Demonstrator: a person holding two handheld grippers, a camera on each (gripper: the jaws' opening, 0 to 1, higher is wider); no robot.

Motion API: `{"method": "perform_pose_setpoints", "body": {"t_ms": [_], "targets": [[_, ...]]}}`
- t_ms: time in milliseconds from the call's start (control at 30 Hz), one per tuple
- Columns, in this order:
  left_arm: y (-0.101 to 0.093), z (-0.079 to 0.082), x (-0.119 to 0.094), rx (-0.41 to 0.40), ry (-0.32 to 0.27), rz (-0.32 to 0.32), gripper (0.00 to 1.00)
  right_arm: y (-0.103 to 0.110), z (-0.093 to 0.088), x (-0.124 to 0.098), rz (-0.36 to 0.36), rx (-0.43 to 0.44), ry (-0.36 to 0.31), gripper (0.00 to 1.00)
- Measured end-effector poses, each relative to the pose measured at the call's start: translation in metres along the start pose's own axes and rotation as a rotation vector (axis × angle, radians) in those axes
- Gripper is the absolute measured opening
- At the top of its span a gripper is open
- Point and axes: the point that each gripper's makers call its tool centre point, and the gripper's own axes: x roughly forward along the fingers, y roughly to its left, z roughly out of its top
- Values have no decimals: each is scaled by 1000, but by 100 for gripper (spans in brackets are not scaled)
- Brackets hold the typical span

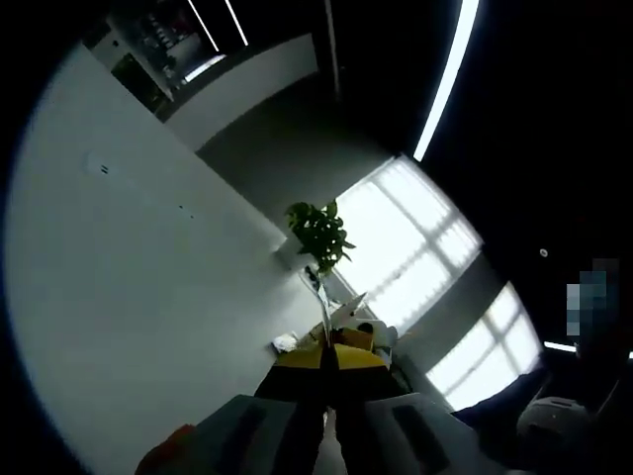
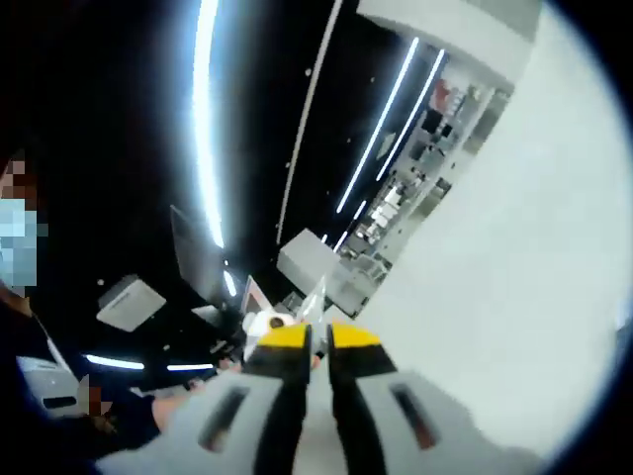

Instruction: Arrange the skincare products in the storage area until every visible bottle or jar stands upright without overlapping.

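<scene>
My left gripper (image 1: 331, 358) rises from the bottom of the left gripper view with its yellow-tipped jaws pressed together and nothing between them. It points up at a white wall (image 1: 148, 277) and a dark ceiling. My right gripper (image 2: 316, 344) in the right gripper view is likewise shut, yellow tips touching, aimed at a dark ceiling with light strips (image 2: 203, 109). Far shelves (image 2: 435, 148) carry small items too tiny to make out.
A green potted plant (image 1: 318, 233) stands beyond the left jaws, in front of bright windows (image 1: 415, 247). A white wall (image 2: 514, 277) takes up the right of the right gripper view. A person's dark sleeve (image 2: 59, 416) lies at the lower left there.
</scene>
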Motion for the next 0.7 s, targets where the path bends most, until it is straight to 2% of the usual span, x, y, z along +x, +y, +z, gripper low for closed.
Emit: {"method": "perform_pose_setpoints", "body": {"t_ms": [67,133,233,333,433,500,600,700], "targets": [[0,-1,0,1,3,2,0,7,-4,-6,-20,-104,61,14],[2,-4,1,-2,6,5,0,11,-1,-12,-36,-198,87,17],[5,-9,4,-19,20,11,0,21,-6,-21,-30,-308,158,21],[6,-11,6,-37,27,16,0,25,-15,-30,-43,-419,241,33],[10,-12,7,-69,29,27,0,15,-21,-42,-74,-545,332,47],[15,-13,8,-100,30,38,0,12,-24,-51,-97,-588,364,53],[17,-17,11,-116,43,47,0,10,-25,-62,-119,-578,372,56],[18,-21,14,-137,50,45,0,0,-24,-72,-157,-604,389,64]]}}
